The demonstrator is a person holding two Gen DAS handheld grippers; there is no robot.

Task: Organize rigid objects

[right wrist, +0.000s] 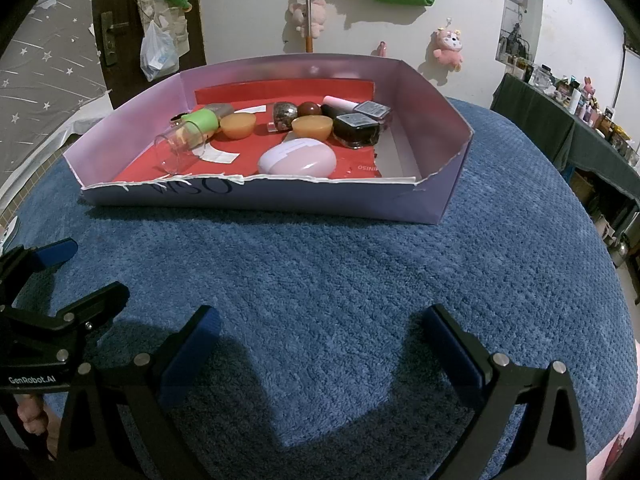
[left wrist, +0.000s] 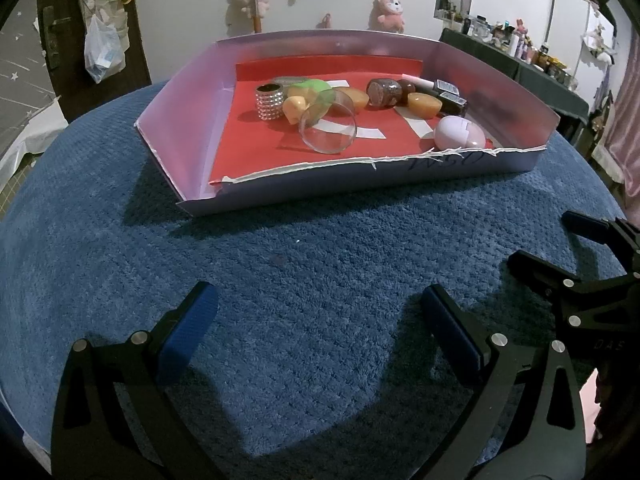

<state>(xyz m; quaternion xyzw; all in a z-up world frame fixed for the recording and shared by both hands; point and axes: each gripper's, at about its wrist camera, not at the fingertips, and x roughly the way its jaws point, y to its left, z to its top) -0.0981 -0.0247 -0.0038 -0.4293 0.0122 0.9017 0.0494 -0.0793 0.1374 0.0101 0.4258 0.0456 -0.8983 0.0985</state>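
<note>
I see every small item gathered in the tray (left wrist: 192,120) at upper centre — nothing on the blue mat (left wrist: 304,272); my left gripper (left wrist: 320,320) and right gripper (right wrist: 320,340) hang released, 2 empty.

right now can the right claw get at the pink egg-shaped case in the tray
Probably yes. The right claw is open over bare blue mat, and the pink egg-shaped case lies just behind the tray's torn low front wall, nothing between them. It would have to lift over that wall.
</note>
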